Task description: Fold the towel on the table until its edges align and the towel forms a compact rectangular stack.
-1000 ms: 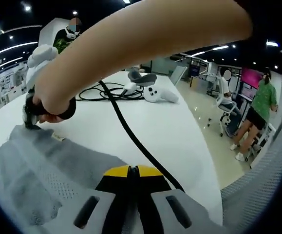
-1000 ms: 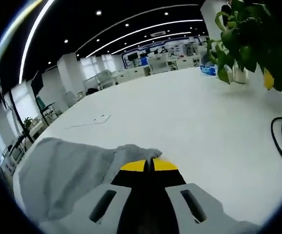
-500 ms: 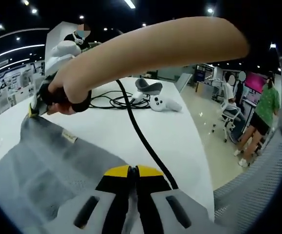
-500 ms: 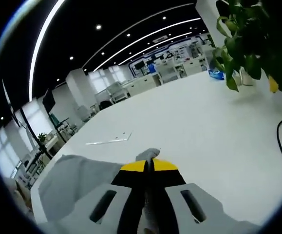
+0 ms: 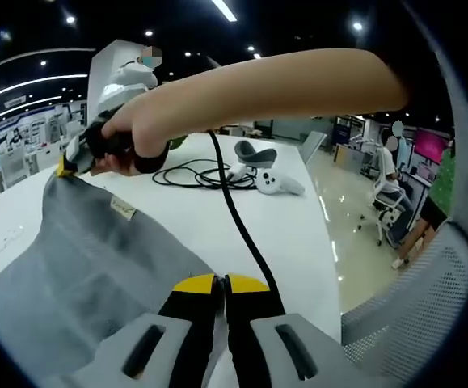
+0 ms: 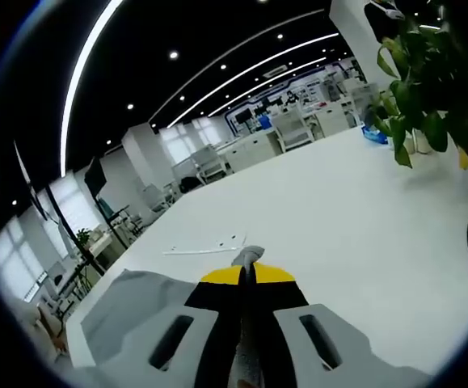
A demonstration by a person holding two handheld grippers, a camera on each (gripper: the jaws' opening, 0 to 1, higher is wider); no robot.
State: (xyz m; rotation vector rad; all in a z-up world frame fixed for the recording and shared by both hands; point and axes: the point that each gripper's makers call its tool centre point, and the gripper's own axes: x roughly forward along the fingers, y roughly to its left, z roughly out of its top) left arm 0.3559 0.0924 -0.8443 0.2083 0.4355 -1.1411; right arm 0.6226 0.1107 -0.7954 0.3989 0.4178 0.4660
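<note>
A: Left gripper view, what have you got at nine o'clock?

B: Grey towel (image 5: 88, 275) sweeping from nine down to six, lifted off the white table (image 5: 290, 234). The left gripper (image 5: 221, 282) sits at six, yellow tips pressed together, towel edge pinched between them.

A: And up at ten?

B: The right gripper (image 5: 70, 162) in the person's hand (image 5: 132, 137), clamped on the far towel corner; a small tag (image 5: 122, 209) hangs just below. A black cable (image 5: 238, 226) runs from that hand down toward six. At one o'clock, a white controller (image 5: 274, 181) beside coiled black cables (image 5: 189, 172).

A: Right gripper view?

B: Towel at eight o'clock, its corner poking up between the closed tips at six. A potted plant (image 6: 427, 89) stands at two o'clock.
</note>
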